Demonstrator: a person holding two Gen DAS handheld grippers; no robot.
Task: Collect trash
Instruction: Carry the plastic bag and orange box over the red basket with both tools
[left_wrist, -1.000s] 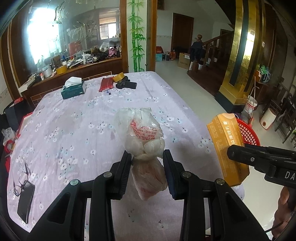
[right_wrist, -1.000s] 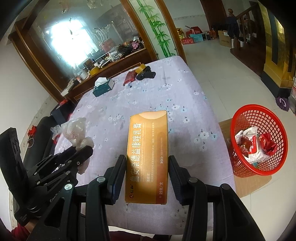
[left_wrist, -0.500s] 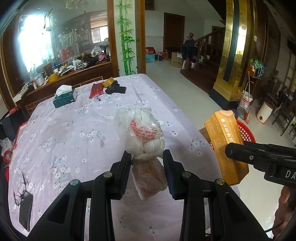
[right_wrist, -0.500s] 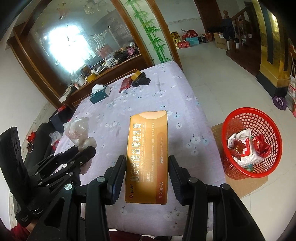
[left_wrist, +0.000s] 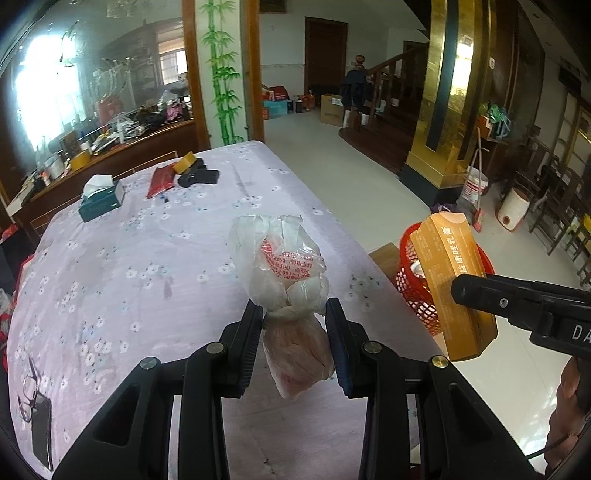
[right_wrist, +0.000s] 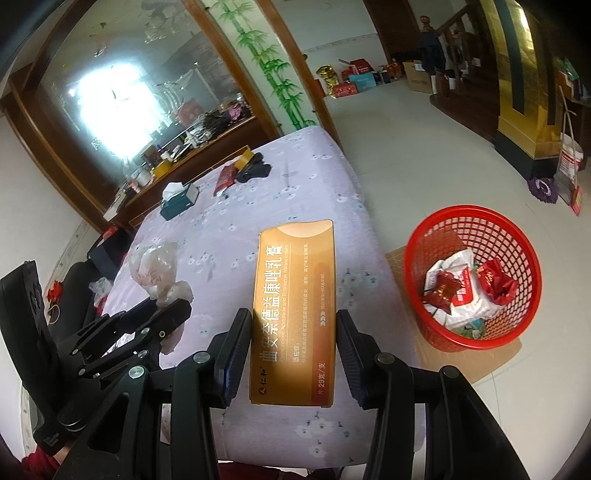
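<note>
My left gripper (left_wrist: 294, 314) is shut on a knotted white plastic bag (left_wrist: 282, 266) with red print, held above the table's right side. The right gripper (right_wrist: 293, 325) is shut on a long orange carton (right_wrist: 293, 310) with white lettering, held over the table's near right corner. In the left wrist view the carton (left_wrist: 452, 280) stands in front of the red mesh basket (left_wrist: 410, 288). The basket (right_wrist: 476, 229) sits on the floor right of the table on a cardboard sheet and holds red and white wrappers (right_wrist: 465, 288). The left gripper (right_wrist: 170, 314) and its bag (right_wrist: 159, 269) show at left.
The table (left_wrist: 129, 258) wears a lilac flowered cloth. At its far end lie a teal tissue box (left_wrist: 101, 197), a red packet (left_wrist: 159, 180), a tape roll (left_wrist: 186, 162) and a black object (left_wrist: 197, 177). Glasses on a dark phone (left_wrist: 35, 410) lie near left. Tiled floor (right_wrist: 406, 147) spreads to the right.
Both grippers have carried their loads to the right, toward the table's right edge. The red basket now shows closer and more fully in both views. Both grips are unchanged.
</note>
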